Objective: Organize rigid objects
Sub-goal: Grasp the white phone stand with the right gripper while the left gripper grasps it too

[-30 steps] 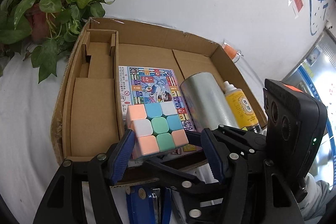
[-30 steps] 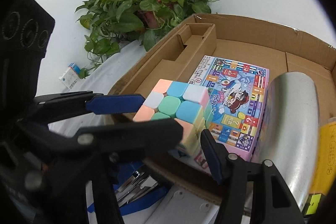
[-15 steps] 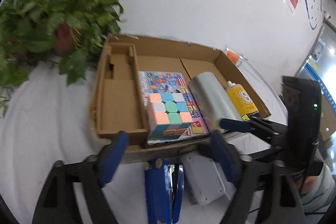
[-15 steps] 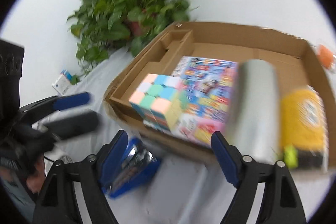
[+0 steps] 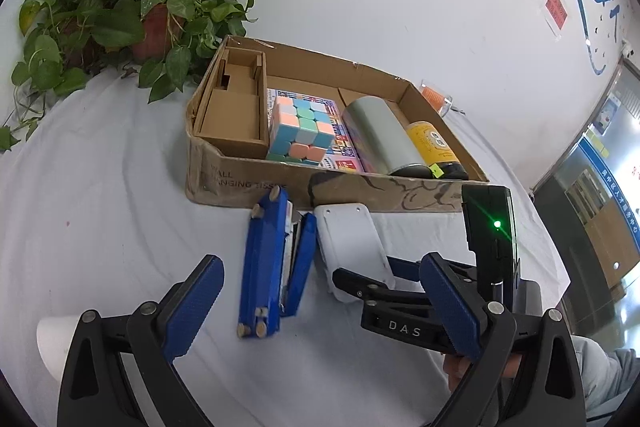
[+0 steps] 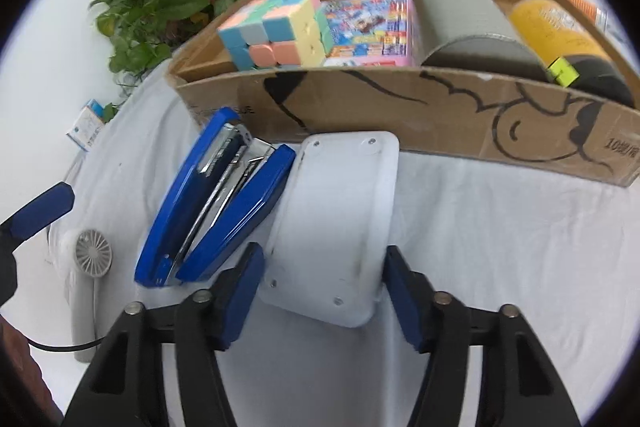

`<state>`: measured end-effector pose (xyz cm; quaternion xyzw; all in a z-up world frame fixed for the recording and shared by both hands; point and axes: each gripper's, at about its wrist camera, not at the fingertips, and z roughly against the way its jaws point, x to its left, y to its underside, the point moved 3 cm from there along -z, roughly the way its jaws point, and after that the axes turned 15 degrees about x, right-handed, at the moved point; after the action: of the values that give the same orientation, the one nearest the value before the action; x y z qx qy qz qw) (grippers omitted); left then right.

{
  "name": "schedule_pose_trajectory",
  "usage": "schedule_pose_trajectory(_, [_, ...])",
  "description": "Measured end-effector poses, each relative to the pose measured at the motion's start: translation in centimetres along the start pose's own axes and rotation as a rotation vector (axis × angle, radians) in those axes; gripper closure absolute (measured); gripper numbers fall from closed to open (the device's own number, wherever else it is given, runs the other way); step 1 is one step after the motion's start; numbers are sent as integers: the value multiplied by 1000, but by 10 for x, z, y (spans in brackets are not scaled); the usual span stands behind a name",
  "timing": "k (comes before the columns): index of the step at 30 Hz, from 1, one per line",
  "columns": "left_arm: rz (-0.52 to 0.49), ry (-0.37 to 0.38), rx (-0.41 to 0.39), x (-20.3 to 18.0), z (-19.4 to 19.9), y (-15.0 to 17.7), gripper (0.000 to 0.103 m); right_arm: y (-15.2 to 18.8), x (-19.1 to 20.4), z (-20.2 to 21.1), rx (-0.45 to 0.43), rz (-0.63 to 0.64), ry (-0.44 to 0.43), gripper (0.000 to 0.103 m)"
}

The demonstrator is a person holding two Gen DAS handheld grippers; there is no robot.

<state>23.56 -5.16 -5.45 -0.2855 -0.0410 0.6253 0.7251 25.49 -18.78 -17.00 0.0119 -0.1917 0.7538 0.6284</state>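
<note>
A pastel puzzle cube (image 5: 301,131) sits on a colourful game box (image 5: 340,155) inside the cardboard box (image 5: 248,179), beside a silver can (image 5: 380,137) and a yellow bottle (image 5: 434,143). A blue stapler (image 5: 274,259) and a white plastic device (image 5: 352,251) lie on the cloth in front of the box. My left gripper (image 5: 320,301) is open and empty, above the stapler's near end. My right gripper (image 6: 326,297) is open, its pads on either side of the white device's (image 6: 332,227) near end. The stapler (image 6: 216,199) lies just left of it.
A potted plant (image 5: 132,7) stands behind the box at the left. A small white fan (image 6: 90,259) with a cable lies on the cloth at the left, and a small blue-white carton (image 6: 86,125) further back. The right gripper's body (image 5: 490,231) shows at the left view's right.
Both grippers have pulled back from the box, leaving the cube on the game box. The right gripper has dropped low around the white device; the left now hovers over the stapler.
</note>
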Motion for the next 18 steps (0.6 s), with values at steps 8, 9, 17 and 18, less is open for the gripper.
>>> schedule_pose_trajectory(8, [27,112,47,-24,-14,9,12,22,-21,16,8,-15,-73,87])
schedule_pose_trajectory(9, [26,128,62,-25,-17,9,16,22,-23,13,28,-27,-116,86])
schedule_pose_trajectory(17, [66,-87,19,0,0,17,21,13,12,-3,-11,11,-20,22])
schedule_pose_trajectory(18, [73,-113,12,4,2,19,21,12,16,-12,5,10,26,22])
